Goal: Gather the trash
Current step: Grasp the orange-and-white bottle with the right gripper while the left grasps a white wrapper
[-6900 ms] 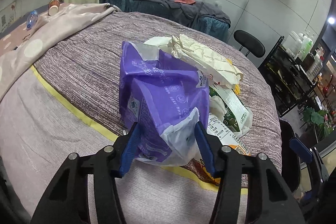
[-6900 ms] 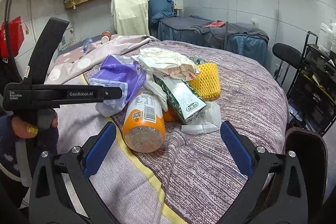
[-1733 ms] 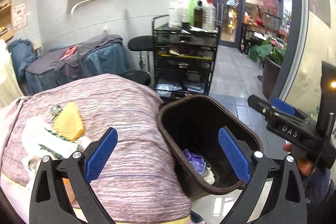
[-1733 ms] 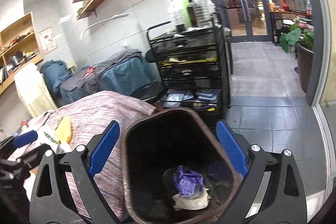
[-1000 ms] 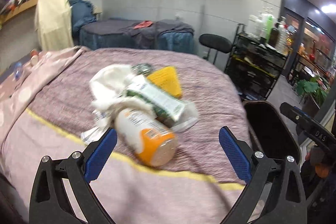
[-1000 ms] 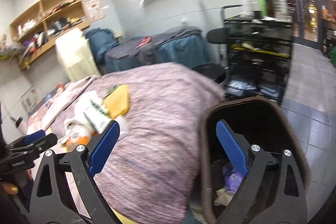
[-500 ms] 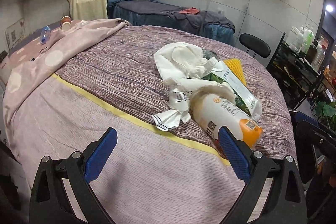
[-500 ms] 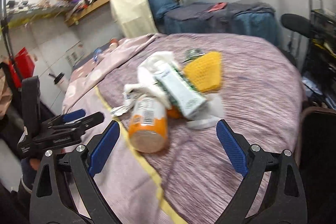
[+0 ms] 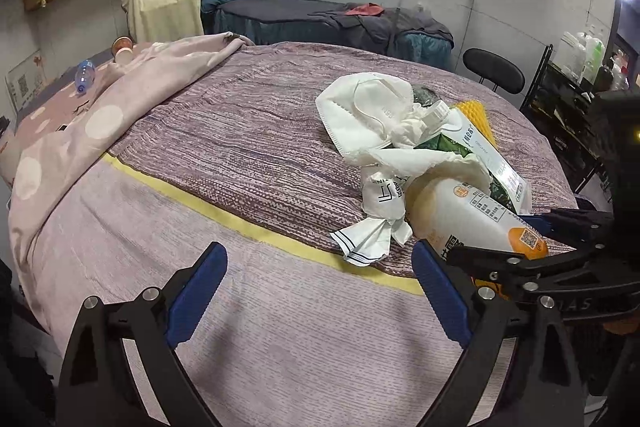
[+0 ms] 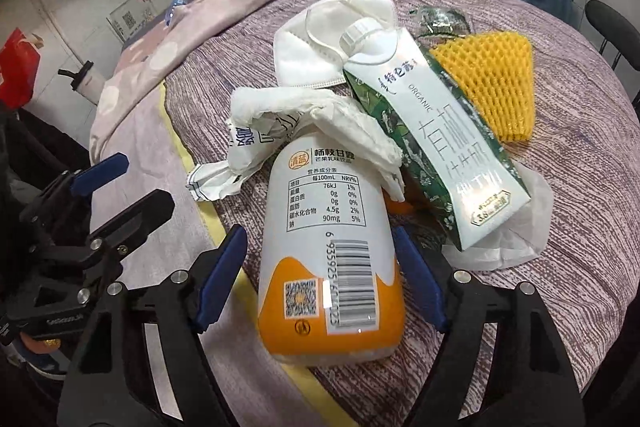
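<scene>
A pile of trash lies on the bed. A white and orange drink bottle [image 10: 328, 251] lies on its side, its base between the open fingers of my right gripper [image 10: 320, 279]; the pads stand just beside its sides. Behind it are a green and white milk carton [image 10: 436, 155], a crumpled white wrapper [image 10: 280, 131], a white face mask [image 10: 332, 39] and a yellow foam net [image 10: 492, 83]. My left gripper [image 9: 320, 299] is open and empty over the bedspread, left of the bottle [image 9: 472, 219] and the wrapper [image 9: 380, 211].
The round bed has a purple knit cover [image 9: 240, 131] with a yellow stripe [image 9: 248, 223]. A pink dotted blanket [image 9: 80, 131] lies at the left with a bottle and a cup. A black stool [image 9: 494, 71] and a black shelf cart [image 9: 576, 95] stand at the right.
Both grippers swung from the bin back to the bed. The right gripper has come down around the base of the drink bottle. The left gripper hovers open to its left.
</scene>
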